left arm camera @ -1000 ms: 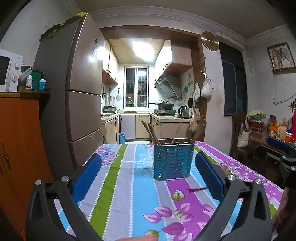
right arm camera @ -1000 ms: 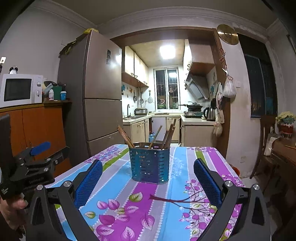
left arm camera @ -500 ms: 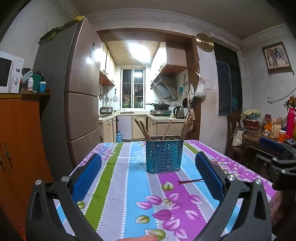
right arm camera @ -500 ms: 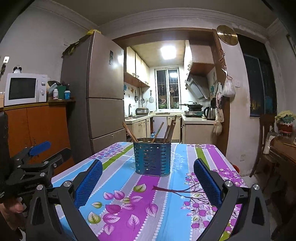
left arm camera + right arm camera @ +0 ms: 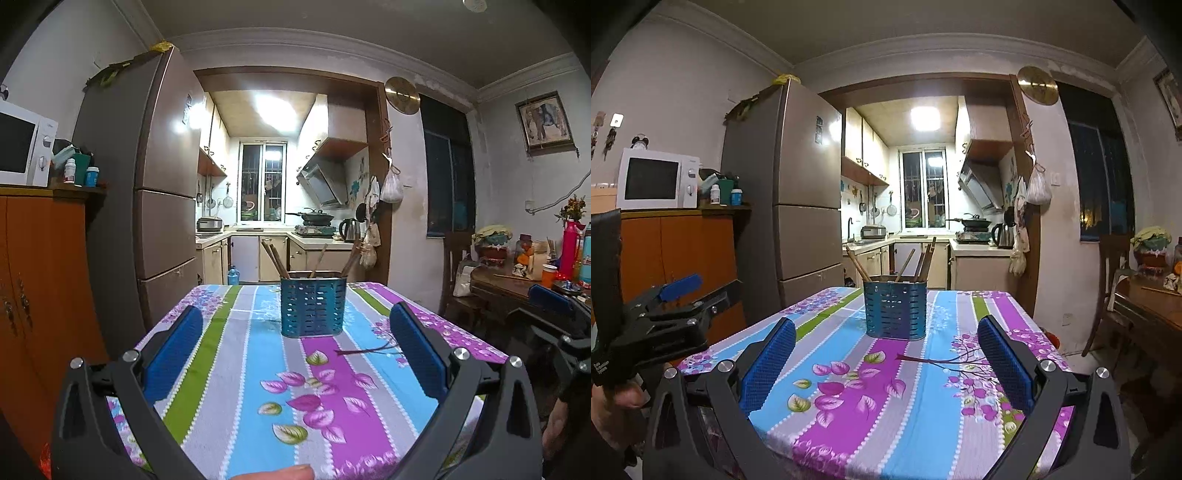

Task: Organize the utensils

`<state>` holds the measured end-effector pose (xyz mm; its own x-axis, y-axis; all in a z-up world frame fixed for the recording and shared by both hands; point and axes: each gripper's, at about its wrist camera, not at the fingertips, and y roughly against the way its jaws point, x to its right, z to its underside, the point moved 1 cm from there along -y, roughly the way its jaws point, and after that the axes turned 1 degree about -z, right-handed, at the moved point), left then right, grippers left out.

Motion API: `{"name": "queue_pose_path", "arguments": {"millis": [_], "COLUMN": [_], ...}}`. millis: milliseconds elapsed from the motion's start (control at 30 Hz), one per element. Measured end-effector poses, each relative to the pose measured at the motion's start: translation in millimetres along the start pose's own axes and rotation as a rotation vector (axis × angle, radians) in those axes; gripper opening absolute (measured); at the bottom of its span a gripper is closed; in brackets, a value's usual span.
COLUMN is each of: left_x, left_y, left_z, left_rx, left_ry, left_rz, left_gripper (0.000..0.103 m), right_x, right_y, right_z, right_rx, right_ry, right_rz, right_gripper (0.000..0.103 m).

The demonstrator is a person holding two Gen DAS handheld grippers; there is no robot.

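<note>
- The left gripper [image 5: 295,343] hovers over the near edge of the surface [image 5: 240,369], jaws spread wide, its blue pads [image 5: 173,350] holding and touching nothing.
- The right gripper [image 5: 886,354] hangs beside it, jaws equally wide and empty.
- The blue perforated utensil holder [image 5: 313,306] stands upright near the far end of the floral tablecloth, well apart from both grippers.
- Wooden chopsticks [image 5: 275,260] lean out of the holder's top.
</note>
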<state>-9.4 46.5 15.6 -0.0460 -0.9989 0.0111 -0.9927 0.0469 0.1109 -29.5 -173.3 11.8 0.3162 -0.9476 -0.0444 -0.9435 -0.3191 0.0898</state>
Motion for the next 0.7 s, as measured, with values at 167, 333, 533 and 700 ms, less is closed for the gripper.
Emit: {"name": "queue_pose_path", "arguments": {"millis": [167,333,533,700], "left_x": [3,6,9,8], "left_y": [19,38,47,45], "left_z": [8,20,27,32], "left_rx": [0.012,0.054,0.065,0.051], "left_ry": [-0.002,-0.002,0.002,0.010], "left_rz": [-0.001,-0.002,0.003,-0.006], "left_gripper": [0.098,0.098,0.098,0.098], "right_x": [-4,-8,-11,-13], "right_y": [29,46,53,56], "right_z": [2,12,28,32], "right_rx": [0.047,0.078,0.076,0.095], "right_ry": [0.018,0.020,0.012,0.014], "right_rz": [0.023,0.028,0.045,0.063], "right_gripper": [0.098,0.098,0.098,0.098]}}
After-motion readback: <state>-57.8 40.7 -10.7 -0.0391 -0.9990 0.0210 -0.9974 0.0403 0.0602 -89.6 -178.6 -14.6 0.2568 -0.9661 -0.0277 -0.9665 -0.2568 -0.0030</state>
